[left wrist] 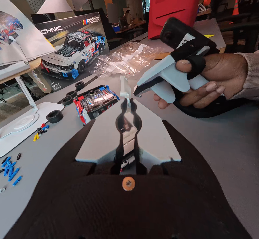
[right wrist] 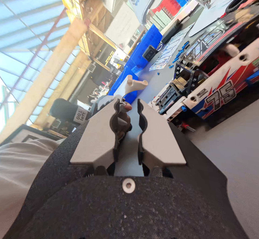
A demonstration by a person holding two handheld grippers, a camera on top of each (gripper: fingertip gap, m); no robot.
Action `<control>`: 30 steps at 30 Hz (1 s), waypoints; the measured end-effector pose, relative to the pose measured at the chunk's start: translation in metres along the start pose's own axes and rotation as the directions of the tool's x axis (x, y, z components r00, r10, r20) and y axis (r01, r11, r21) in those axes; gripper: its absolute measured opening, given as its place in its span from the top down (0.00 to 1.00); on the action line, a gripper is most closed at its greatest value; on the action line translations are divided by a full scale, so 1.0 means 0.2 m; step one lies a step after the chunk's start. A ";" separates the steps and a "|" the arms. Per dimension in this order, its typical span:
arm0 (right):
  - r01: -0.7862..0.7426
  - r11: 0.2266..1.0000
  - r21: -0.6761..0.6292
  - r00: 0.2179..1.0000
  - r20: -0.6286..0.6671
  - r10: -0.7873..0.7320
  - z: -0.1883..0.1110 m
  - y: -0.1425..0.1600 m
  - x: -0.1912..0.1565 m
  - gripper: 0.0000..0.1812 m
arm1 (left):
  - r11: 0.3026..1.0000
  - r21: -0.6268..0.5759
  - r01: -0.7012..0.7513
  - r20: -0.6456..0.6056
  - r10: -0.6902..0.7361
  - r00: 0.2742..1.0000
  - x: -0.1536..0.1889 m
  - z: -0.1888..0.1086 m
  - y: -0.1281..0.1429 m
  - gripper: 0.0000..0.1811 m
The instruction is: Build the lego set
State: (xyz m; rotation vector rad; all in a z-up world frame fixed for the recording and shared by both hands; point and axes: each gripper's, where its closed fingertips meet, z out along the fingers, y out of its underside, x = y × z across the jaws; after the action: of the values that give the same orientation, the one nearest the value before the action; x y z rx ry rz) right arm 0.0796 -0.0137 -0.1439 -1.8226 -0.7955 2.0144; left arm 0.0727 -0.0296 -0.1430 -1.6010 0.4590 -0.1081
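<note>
My left gripper [left wrist: 128, 101] is shut on a small white Lego panel piece [left wrist: 124, 87] and holds it upright above the grey table. The partly built race car [left wrist: 96, 103], white, red and blue, sits just left of it. My right gripper [left wrist: 135, 92], held by a hand, points its tips at the piece from the right. In the right wrist view my right gripper [right wrist: 129, 102] is open and empty. The white piece [right wrist: 133, 86] stands just beyond its left fingertip, and the car [right wrist: 210, 86] lies to the right.
Loose black tyres [left wrist: 54, 116] lie left of the car. Blue pins [left wrist: 11, 169] and small parts [left wrist: 42, 129] are at the front left. The set's box [left wrist: 72, 50], empty plastic bags [left wrist: 126, 60] and a white booklet stand [left wrist: 28, 117] stand behind. The grippers are tip to tip, or close to it.
</note>
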 end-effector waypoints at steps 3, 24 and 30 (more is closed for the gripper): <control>-0.097 0.994 0.047 0.994 0.050 0.094 0.02 0.01 0.00 0.88 | 0.999 0.005 -0.051 0.013 0.051 0.999 0.04 0.01 -0.01 0.98; -0.162 0.977 -0.138 0.986 0.015 0.166 -0.04 0.01 0.07 0.99 | 0.986 -0.126 -0.107 -0.101 0.095 0.990 0.15 0.05 0.13 0.96; -0.180 0.960 -0.213 0.984 -0.025 0.179 -0.13 -0.03 0.15 1.00 | 0.989 -0.107 0.099 -0.125 -0.112 0.986 -0.01 -0.01 0.08 0.96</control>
State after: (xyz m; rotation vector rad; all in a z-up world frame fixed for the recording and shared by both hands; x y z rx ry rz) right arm 0.1010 0.0133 -0.1655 -2.0873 -0.9070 2.1026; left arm 0.0663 -0.0309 -0.1578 -1.7244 0.4870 -0.2751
